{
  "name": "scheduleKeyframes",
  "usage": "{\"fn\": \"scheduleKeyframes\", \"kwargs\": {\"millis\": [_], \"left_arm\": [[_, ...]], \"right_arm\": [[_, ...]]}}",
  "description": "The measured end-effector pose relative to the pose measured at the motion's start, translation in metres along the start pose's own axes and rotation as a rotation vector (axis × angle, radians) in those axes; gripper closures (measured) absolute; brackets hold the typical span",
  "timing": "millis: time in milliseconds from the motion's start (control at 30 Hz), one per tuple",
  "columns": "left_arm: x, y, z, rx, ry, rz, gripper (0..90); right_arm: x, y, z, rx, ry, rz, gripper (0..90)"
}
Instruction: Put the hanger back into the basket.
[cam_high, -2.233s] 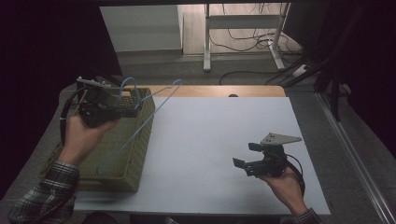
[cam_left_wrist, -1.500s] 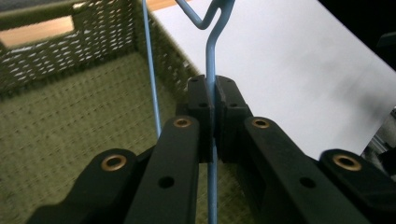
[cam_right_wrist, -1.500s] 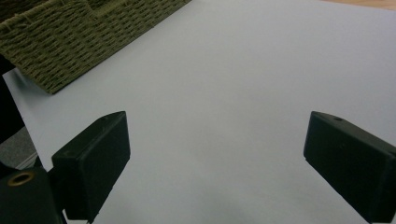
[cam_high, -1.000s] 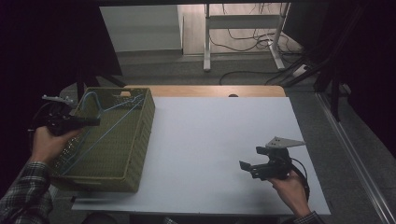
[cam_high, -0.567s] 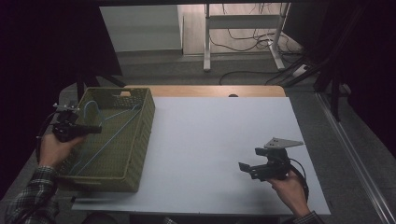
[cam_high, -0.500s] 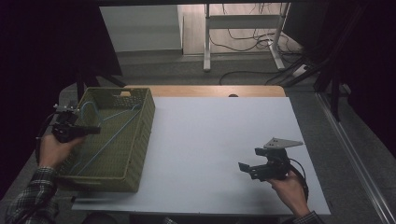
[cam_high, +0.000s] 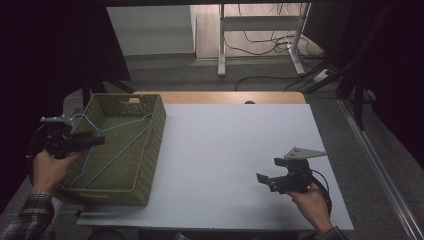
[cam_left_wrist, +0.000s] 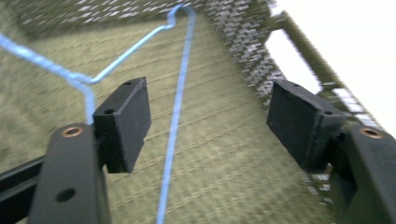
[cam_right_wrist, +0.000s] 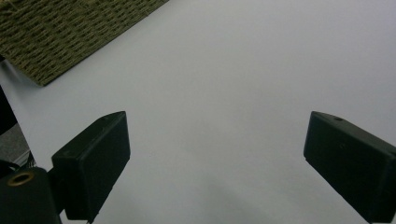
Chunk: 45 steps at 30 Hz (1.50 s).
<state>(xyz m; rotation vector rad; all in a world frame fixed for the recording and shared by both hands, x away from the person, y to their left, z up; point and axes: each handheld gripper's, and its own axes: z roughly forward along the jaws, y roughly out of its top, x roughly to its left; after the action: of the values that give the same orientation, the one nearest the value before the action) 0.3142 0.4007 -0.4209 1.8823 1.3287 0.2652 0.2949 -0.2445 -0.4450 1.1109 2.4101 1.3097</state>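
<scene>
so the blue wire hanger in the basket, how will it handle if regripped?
The blue hanger is thin bare wire: probably light, springy and slippery between pads. Lying slanted in the basket, it may pivot or snag the weave.

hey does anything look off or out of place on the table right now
Nothing is spilled or broken. The blue wire hanger lies slanted inside the woven basket, its hook end poking over the left rim by the left gripper, whose jaws have just been opening with nothing pressed between them.
</scene>
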Motion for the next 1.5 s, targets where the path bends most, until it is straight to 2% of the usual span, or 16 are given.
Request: {"fn": "scheduleKeyframes", "kwargs": {"millis": [33, 67, 200, 233, 333, 367, 400, 433, 467, 567, 667, 700, 867, 1033, 1233, 1500], "left_arm": [[-0.011, 0.0, -0.002, -0.019, -0.026, 0.029, 25.6], [-0.011, 0.0, -0.002, -0.019, -0.026, 0.029, 24.9], [-0.039, -0.002, -0.004, -0.048, -0.06, 0.082, 20.3], [-0.052, -0.004, -0.003, -0.061, -0.082, 0.097, 17.3], [-0.062, -0.006, -0.001, -0.067, -0.097, 0.109, 13.7], [-0.074, -0.01, 0.001, -0.079, -0.113, 0.123, 13.2], [-0.074, -0.01, 0.001, -0.079, -0.113, 0.123, 13.0], [-0.084, -0.013, 0.003, -0.088, -0.136, 0.137, 11.4], [-0.084, -0.013, 0.003, -0.088, -0.136, 0.137, 9.9], [-0.102, -0.022, 0.007, -0.12, -0.173, 0.135, 8.6], [-0.11, -0.028, 0.009, -0.141, -0.185, 0.135, 7.9], [-0.118, -0.034, 0.012, -0.139, -0.181, 0.153, 7.4], [-0.13, -0.043, 0.02, -0.115, -0.154, 0.191, 5.0], [-0.145, -0.056, 0.03, -0.084, -0.13, 0.256, 4.1], [-0.151, -0.065, 0.037, -0.067, -0.125, 0.271, 3.0], [-0.152, -0.067, 0.043, -0.065, -0.114, 0.28, 1.2]], "right_arm": [[0.0, 0.0, -0.001, 0.001, 0.001, 0.001, 6.3], [0.0, 0.0, -0.001, 0.001, 0.001, 0.001, 6.3], [0.001, 0.0, -0.003, 0.004, 0.008, 0.001, 3.6], [0.002, -0.001, -0.004, 0.01, 0.006, -0.002, 2.8], [0.002, -0.002, -0.005, 0.014, 0.003, -0.011, 1.7], [0.003, -0.003, -0.006, 0.018, -0.001, -0.017, 0.8], [0.003, -0.003, -0.006, 0.018, -0.001, -0.017, 0.8], [0.003, -0.004, -0.007, 0.024, -0.004, -0.02, 0.0], [0.003, -0.004, -0.007, 0.024, -0.004, -0.02, 0.0], [0.002, -0.008, -0.01, 0.031, -0.011, -0.022, 0.0], [0.001, -0.01, -0.011, 0.03, -0.013, -0.018, 0.0], [-0.001, -0.012, -0.014, 0.024, -0.017, -0.012, 0.0], [-0.003, -0.017, -0.016, 0.017, -0.027, -0.002, 0.0], [-0.006, -0.023, -0.018, 0.022, -0.039, 0.002, 0.0], [-0.005, -0.026, -0.014, 0.041, -0.051, -0.011, 0.0], [-0.003, -0.028, -0.008, 0.064, -0.058, -0.038, 0.0]]}}
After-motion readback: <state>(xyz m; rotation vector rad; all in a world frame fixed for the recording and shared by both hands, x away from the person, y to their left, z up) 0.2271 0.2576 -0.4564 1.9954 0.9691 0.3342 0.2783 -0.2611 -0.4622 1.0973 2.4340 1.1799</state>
